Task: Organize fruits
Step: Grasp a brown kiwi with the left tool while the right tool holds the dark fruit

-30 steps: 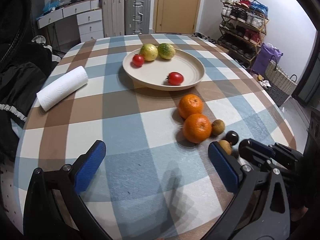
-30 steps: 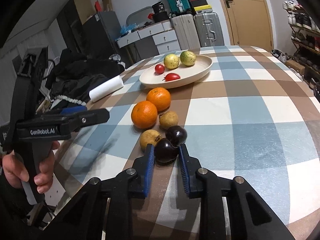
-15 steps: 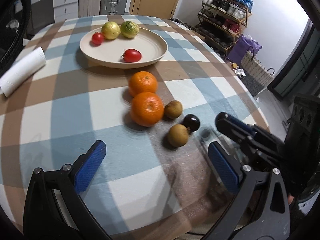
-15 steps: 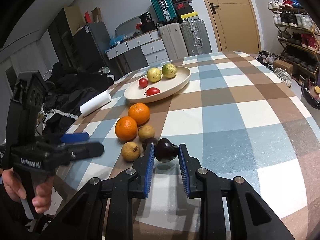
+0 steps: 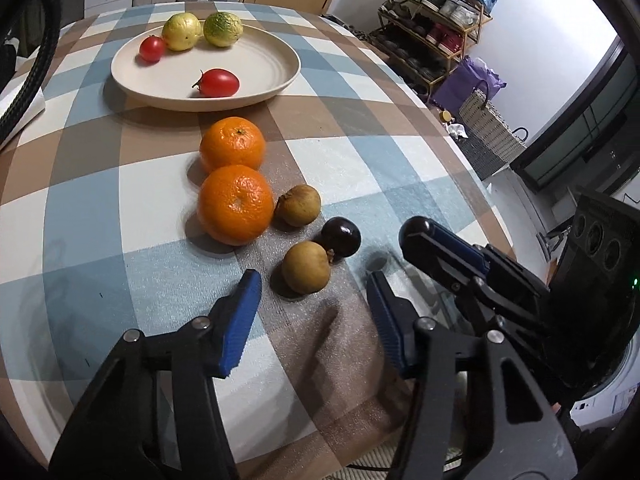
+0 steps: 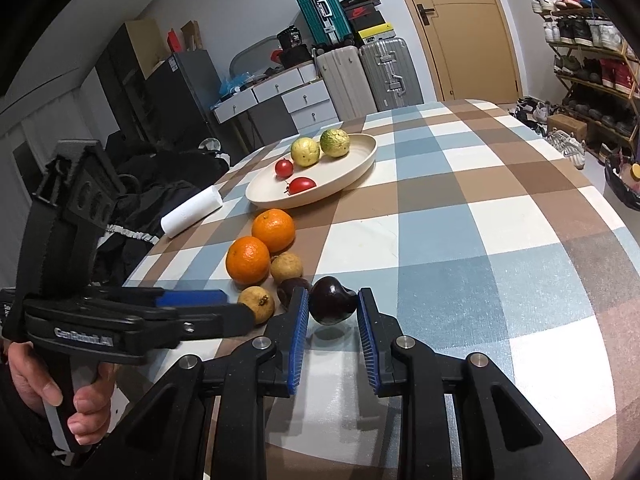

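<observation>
On the checked table a beige plate is seen with four fruits in it, and two oranges are lined up just in front of it. Beside them lie two brown fruits — the nearer brown fruit is framed by the left gripper, whose jaws are closing but not yet touching it. A dark plum is pinched by the right gripper, clear of the cloth. Such small, smooth-skinned fruit is judged light and bruisable — best taken across its widest part, gently.

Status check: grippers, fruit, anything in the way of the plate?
Right gripper shut on dark fruit, lifted. Left gripper closing, brown fruit just ahead, not gripped. Two oranges sit before the plate.
</observation>
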Tool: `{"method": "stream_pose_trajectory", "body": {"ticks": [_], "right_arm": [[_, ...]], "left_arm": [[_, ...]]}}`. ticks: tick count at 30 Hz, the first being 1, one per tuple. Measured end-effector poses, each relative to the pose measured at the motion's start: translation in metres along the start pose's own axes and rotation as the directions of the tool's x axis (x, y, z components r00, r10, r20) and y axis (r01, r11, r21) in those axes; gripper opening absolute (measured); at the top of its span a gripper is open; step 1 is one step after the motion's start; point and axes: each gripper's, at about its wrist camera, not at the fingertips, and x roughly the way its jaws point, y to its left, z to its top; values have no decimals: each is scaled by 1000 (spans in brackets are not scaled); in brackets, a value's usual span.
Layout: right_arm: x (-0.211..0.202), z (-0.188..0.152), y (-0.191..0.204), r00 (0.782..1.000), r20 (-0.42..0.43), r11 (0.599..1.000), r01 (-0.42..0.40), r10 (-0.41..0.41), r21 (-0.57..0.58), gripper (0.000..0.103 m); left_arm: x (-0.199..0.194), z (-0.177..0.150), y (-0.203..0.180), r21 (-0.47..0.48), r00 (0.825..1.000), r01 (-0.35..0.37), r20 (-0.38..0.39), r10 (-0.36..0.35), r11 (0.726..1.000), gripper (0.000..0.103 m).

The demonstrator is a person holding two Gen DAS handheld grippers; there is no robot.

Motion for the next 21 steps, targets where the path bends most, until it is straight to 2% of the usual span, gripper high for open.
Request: {"method": "stream_pose_trajectory", "body": {"ticks": [5, 7, 8, 21], "right_arm": [[1, -2, 1, 1000, -2, 1000, 0, 0, -14, 25], [1, -3, 1, 1000, -2, 1000, -4, 4, -12, 25], [1, -3, 1, 1000, -2, 1000, -5, 5, -13, 25], [0, -2, -1, 1000, -2, 1000, 7, -7, -7, 25]], "left_arm": [[1, 6, 0, 2, 1000, -5, 7, 5, 1000, 39], [3, 8, 0, 5, 1000, 1, 4, -1, 1000, 32], [5, 8, 0, 7, 1000, 0, 1, 0, 1000, 24], [-5, 11, -3, 35, 999, 28, 28, -29, 999, 23]]}}
